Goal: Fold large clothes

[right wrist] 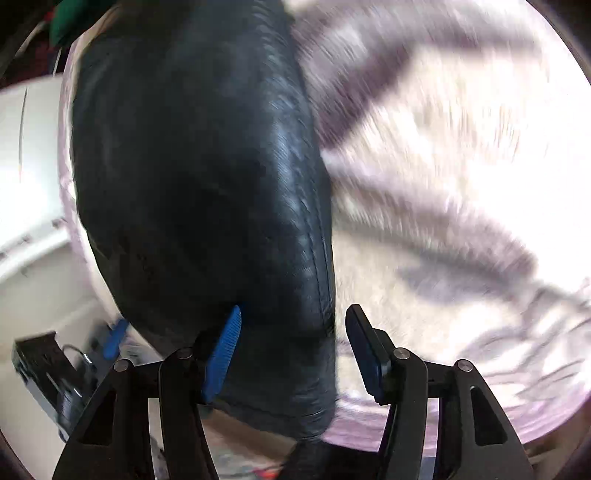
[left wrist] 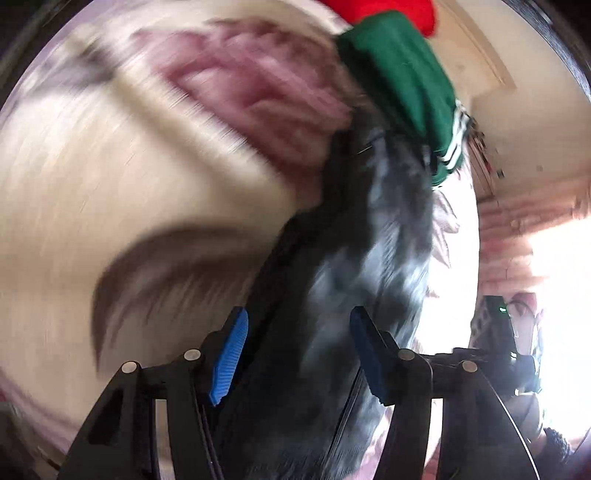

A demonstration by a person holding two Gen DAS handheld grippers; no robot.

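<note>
I see a black garment [right wrist: 192, 177], a green cloth [left wrist: 402, 85] with white stripes, and blue pads [left wrist: 229, 362].

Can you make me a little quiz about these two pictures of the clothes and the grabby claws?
1. True or false: the right gripper is squeezed tight on the black garment.
2. What lies at the top of the left wrist picture? A) a yellow towel B) a folded green garment with a red one C) a blue shoe
3. Fill in: the pads on the left gripper are coloured ____.

Key: 1 false, its jaws stand open; 2 B; 3 blue.
</note>
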